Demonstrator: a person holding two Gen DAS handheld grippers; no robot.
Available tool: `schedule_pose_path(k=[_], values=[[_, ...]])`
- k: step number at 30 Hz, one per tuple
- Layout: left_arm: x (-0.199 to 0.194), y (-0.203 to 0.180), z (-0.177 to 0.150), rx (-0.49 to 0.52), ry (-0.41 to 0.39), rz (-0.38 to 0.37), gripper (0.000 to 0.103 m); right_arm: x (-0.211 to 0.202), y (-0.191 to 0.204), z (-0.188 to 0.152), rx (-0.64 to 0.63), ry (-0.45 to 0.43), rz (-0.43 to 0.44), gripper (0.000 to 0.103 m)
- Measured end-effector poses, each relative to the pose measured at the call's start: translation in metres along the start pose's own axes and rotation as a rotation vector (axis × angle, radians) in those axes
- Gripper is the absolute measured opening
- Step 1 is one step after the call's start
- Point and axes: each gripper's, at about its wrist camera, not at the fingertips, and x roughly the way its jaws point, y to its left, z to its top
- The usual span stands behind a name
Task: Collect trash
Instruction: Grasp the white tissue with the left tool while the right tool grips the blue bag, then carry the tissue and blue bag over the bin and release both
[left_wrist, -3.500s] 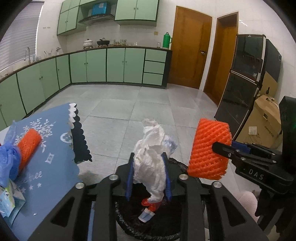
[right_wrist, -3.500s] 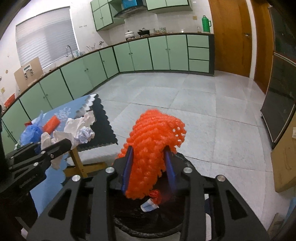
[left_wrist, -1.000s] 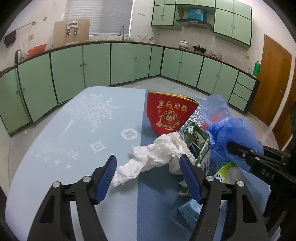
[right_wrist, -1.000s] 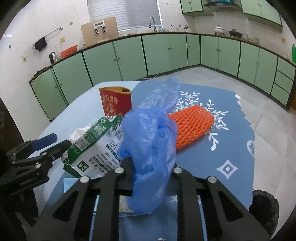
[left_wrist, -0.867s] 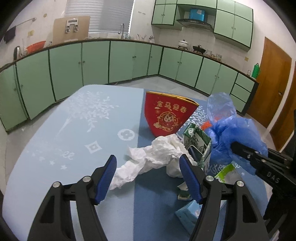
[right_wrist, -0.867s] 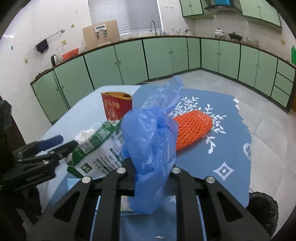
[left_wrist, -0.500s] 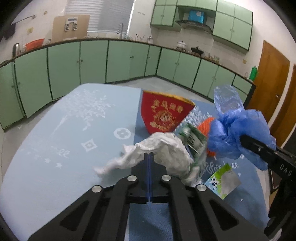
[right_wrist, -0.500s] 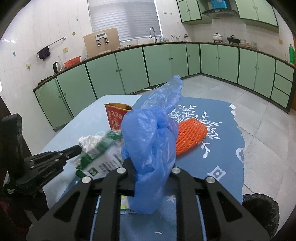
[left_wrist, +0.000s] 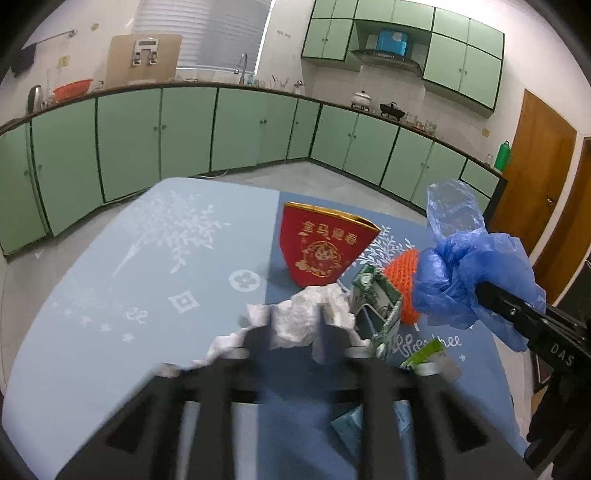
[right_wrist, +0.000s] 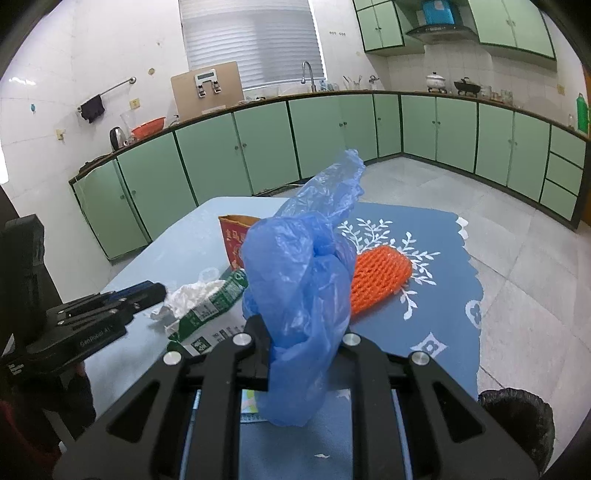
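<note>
My right gripper (right_wrist: 299, 332) is shut on a crumpled blue plastic bag (right_wrist: 306, 266) and holds it above the table; the bag also shows in the left wrist view (left_wrist: 465, 280). My left gripper (left_wrist: 295, 328), blurred by motion, is shut on a wad of white tissue (left_wrist: 306, 317) just above the blue tablecloth (left_wrist: 155, 266); the right wrist view shows it too (right_wrist: 155, 291), with the tissue (right_wrist: 188, 293). A green milk carton (left_wrist: 376, 302) stands against the tissue. A red paper box (left_wrist: 325, 247) and orange foam netting (right_wrist: 376, 280) lie behind.
A black-lined trash bin (right_wrist: 517, 421) stands on the floor past the table's right edge. A green wrapper (left_wrist: 424, 350) and other scraps lie near the front of the table. Green kitchen cabinets (left_wrist: 184, 129) line the walls.
My left gripper closed on the white tissue, which lay between its open fingers a second ago, and lifted it slightly. My right gripper keeps the blue bag and has risen a little.
</note>
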Motion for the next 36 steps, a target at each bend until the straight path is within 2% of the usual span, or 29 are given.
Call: schedule_pose_path(k=[1,3,5,7,9,11,12,13,14,15,17,27,36], values=[[0.003,-0.002,0.001,0.005,-0.001,0.005,0.053,0.001,-0.002,0.0,0.003,0.002,-0.003,0.014],[0.011,-0.006,0.003,0.018,0.007,-0.001,0.054,0.002,-0.004,0.0,0.009,0.004,-0.008,0.014],[0.024,-0.009,0.006,0.025,0.034,0.004,0.061,0.005,-0.006,0.0,0.016,0.007,-0.01,0.014],[0.036,-0.01,0.006,0.03,0.067,0.009,0.062,0.007,-0.008,0.0,0.019,0.01,-0.011,0.014],[0.044,-0.006,0.007,0.001,0.078,-0.006,0.067,0.01,-0.009,-0.002,0.02,0.016,-0.011,0.014],[0.053,-0.003,0.007,-0.013,0.119,-0.005,0.06,0.013,-0.01,-0.003,0.024,0.022,-0.01,0.014],[0.056,0.0,0.006,-0.034,0.128,-0.028,0.054,0.014,-0.012,-0.004,0.027,0.026,-0.01,0.014],[0.058,0.002,0.005,-0.055,0.142,-0.052,0.035,0.015,-0.012,-0.004,0.029,0.028,-0.009,0.014],[0.06,0.005,0.004,-0.073,0.152,-0.082,0.021,0.016,-0.013,-0.004,0.029,0.029,-0.009,0.014],[0.06,0.006,0.004,-0.087,0.155,-0.098,0.017,0.017,-0.013,-0.005,0.03,0.03,-0.009,0.014],[0.057,0.005,0.005,-0.073,0.142,-0.081,0.01,0.017,-0.013,-0.003,0.033,0.03,-0.007,0.014],[0.005,-0.004,0.018,-0.035,-0.02,-0.048,0.008,0.0,-0.009,0.002,0.018,-0.008,-0.001,0.014],[-0.034,-0.025,0.029,-0.005,-0.109,-0.051,0.008,-0.034,-0.007,0.01,-0.002,-0.065,-0.006,0.014]])
